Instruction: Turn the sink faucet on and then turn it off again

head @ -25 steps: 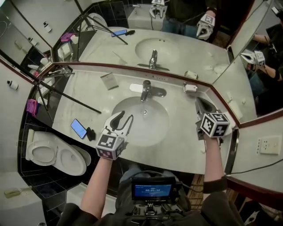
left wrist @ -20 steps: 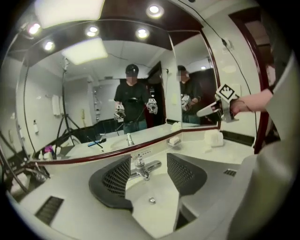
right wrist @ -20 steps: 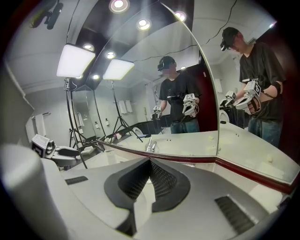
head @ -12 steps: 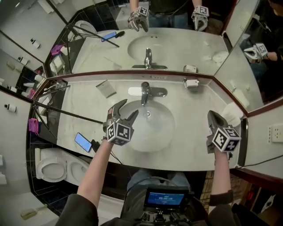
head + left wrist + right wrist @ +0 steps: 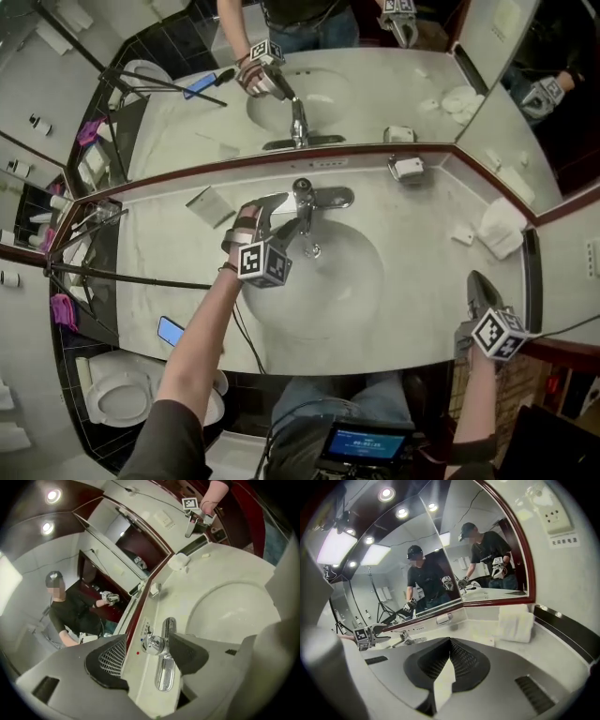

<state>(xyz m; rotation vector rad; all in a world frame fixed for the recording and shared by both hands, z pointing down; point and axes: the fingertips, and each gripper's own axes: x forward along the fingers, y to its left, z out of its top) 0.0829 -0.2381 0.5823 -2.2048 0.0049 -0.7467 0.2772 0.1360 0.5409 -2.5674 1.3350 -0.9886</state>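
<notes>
- Faucet [image 5: 323,197] stands at the upper middle of the head view, at the counter's back edge behind the basin [image 5: 328,300]; no stream shows at the spout, and I cannot tell whether the lever sits at on or off
- Left gripper [image 5: 289,214] reaches it from the lower left; its jaws have just been opening wide, then easing in a little, and stand apart with the chrome head between them, pads not pressing
- Right gripper [image 5: 481,281] hangs at the lower right, near the counter's front edge, jaws closed on nothing
- To work the lever well, I judge: centre the pads on the lever rather than the spout, close gently on the slippery chrome, and swing it in a short arc
- Mirror [image 5: 375,94] rises just behind the faucet, so there is little room above it in frame; the soap dish [image 5: 405,167] sits well apart at the right; the open basin below leaves a free way out
</notes>
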